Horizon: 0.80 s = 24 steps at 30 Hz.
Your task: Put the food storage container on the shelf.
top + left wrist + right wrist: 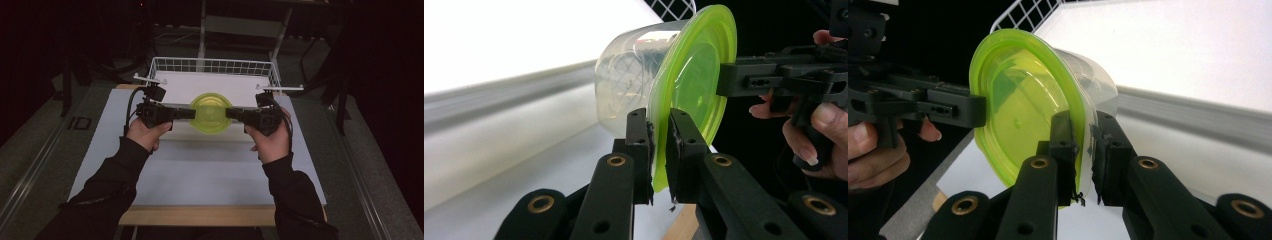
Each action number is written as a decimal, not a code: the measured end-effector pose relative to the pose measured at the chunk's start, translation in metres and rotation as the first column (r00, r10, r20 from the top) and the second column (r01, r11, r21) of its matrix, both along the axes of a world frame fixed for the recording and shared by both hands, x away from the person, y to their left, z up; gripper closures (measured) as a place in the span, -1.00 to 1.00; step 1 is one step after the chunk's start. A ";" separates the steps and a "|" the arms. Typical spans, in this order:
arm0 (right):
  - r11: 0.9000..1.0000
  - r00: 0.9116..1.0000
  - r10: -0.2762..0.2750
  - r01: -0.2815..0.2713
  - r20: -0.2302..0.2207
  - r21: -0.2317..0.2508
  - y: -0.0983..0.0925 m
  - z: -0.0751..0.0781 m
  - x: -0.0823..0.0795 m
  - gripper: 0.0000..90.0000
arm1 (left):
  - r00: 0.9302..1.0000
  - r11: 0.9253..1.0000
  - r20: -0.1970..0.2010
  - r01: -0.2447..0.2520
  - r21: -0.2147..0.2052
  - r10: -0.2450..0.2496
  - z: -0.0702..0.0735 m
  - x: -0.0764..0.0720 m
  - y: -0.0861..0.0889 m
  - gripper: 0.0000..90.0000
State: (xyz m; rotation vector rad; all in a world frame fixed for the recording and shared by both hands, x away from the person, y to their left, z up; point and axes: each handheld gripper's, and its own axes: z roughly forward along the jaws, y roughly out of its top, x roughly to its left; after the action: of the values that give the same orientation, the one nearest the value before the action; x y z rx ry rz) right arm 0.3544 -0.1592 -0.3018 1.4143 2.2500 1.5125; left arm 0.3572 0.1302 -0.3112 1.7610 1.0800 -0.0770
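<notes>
Gripping the green-lidded container (210, 113) above the white table (200, 170), both tools, dark room.

— What is staying hidden here?
— The green lid (210, 113) is covering the clear container (629, 85) from above. The wire basket (1023, 15) is running off the frame's top edge.

We see a lime-green lid (210, 113) on a clear, colourless tub (626, 85). Both claws are black, the left claw (660, 145) and the right claw (1083, 150) alike, with brass-coloured rivets. The wire basket (212, 65) is white in a grid pattern. The surface (200, 170) is white with a pale wood edge. The sleeves (100, 195) are black.
</notes>
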 end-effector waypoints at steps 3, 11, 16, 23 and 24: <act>1.000 1.000 -0.006 0.006 0.009 0.001 0.001 0.009 0.007 0.79 | 1.000 1.000 -0.001 -0.009 0.000 0.009 0.008 0.006 0.001 0.82; 0.999 0.999 -0.032 0.032 0.000 -0.010 0.008 0.028 0.028 0.79 | 0.999 0.999 -0.020 -0.049 0.009 0.049 0.024 0.028 0.001 0.82; 0.999 0.999 -0.050 0.050 -0.018 -0.014 0.010 0.032 0.040 0.79 | 0.996 0.997 -0.027 -0.079 0.022 0.079 0.026 0.041 -0.001 0.81; 0.997 0.994 -0.071 0.071 -0.077 -0.003 0.013 0.031 0.066 0.79 | 0.989 0.990 -0.054 -0.138 0.018 0.139 0.022 0.059 -0.003 0.80; 0.997 0.994 -0.073 0.073 -0.086 -0.003 0.013 0.030 0.069 0.79 | 0.988 0.990 -0.060 -0.140 0.016 0.141 0.020 0.062 -0.003 0.80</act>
State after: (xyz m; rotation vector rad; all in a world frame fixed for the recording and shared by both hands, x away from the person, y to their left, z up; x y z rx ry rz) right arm 0.4237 -0.1461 -0.2720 1.5728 2.2187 1.4569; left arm 0.4188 0.1275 -0.2909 1.6972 1.2479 -0.0376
